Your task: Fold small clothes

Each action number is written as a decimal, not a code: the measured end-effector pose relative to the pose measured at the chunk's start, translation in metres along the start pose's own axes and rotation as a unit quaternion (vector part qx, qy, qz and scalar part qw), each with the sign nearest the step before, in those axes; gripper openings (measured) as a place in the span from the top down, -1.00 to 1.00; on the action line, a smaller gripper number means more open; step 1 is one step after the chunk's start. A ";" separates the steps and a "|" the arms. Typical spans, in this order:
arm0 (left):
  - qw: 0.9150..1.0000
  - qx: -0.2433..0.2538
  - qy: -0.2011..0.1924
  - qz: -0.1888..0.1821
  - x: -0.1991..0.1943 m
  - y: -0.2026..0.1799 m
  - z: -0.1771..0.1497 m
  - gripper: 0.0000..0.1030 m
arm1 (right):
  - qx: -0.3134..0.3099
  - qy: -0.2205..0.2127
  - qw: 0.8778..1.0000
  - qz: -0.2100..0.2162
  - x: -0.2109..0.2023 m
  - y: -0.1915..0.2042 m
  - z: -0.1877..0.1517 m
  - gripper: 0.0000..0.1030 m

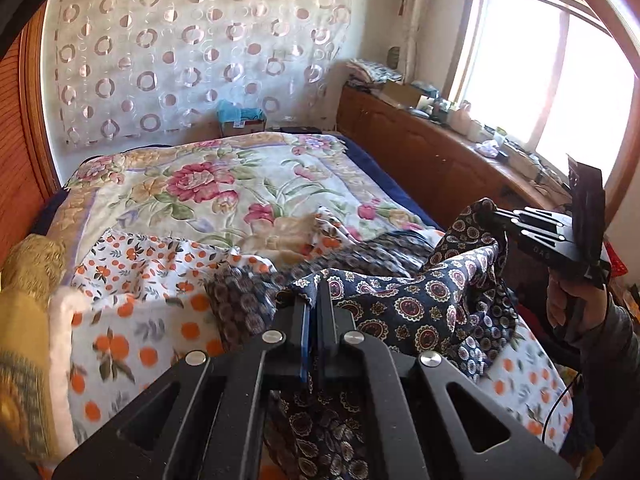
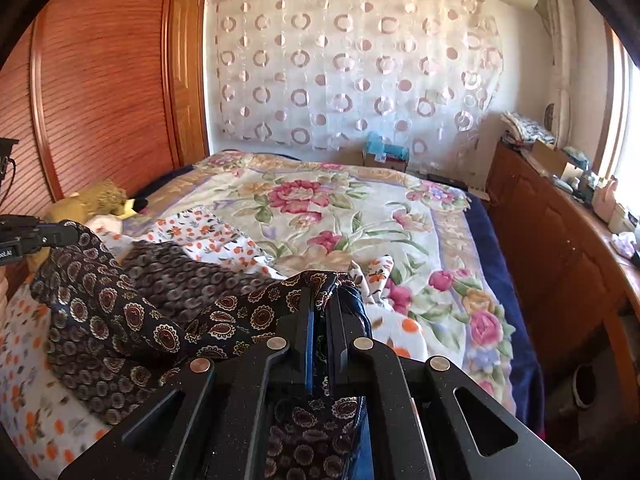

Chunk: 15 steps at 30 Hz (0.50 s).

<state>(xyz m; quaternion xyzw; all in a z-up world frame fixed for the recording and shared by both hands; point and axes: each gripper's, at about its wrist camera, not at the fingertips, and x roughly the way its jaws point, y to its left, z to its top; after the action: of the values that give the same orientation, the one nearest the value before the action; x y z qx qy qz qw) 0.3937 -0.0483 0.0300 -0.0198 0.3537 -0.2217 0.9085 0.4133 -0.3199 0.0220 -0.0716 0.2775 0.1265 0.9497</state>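
Observation:
A dark navy garment with round medallion print (image 1: 424,300) hangs lifted above the bed between both grippers. My left gripper (image 1: 314,292) is shut on one edge of it. My right gripper (image 2: 322,296) is shut on another edge of the same garment (image 2: 120,308). In the left wrist view the right gripper (image 1: 500,216) shows at the right, pinching the cloth's raised corner. In the right wrist view the left gripper (image 2: 68,232) shows at the far left, holding the other corner. The cloth sags in folds between them.
The bed carries a floral quilt (image 2: 360,216) and a white cloth with orange fruit print (image 1: 132,280). A yellow pillow (image 1: 28,288) lies at the left. A wooden cabinet (image 1: 420,148) with clutter runs along the window side. A wooden wardrobe (image 2: 100,80) stands left.

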 end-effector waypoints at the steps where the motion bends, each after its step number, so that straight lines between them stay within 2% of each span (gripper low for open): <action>1: 1.000 -0.003 0.000 0.000 0.006 0.005 0.004 0.93 | 0.000 0.002 1.000 0.000 0.010 0.000 0.002 0.92; 4: 1.000 -0.005 0.000 0.007 0.023 0.016 0.011 0.93 | 0.002 0.005 1.000 0.002 0.029 -0.005 0.010 0.92; 8: 0.999 0.019 0.005 0.035 0.037 0.018 0.008 0.93 | -0.004 0.014 1.000 0.000 0.050 -0.008 0.018 0.92; 15: 0.999 0.022 0.009 0.047 0.038 0.020 0.006 0.91 | -0.014 0.031 0.999 -0.005 0.060 -0.011 0.023 0.92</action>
<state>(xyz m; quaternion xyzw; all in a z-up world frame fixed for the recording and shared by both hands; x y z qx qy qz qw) 0.4305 -0.0470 0.0067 0.0189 0.3578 -0.1872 0.9146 0.4771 -0.3138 0.0097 -0.0902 0.3046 0.1234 0.9401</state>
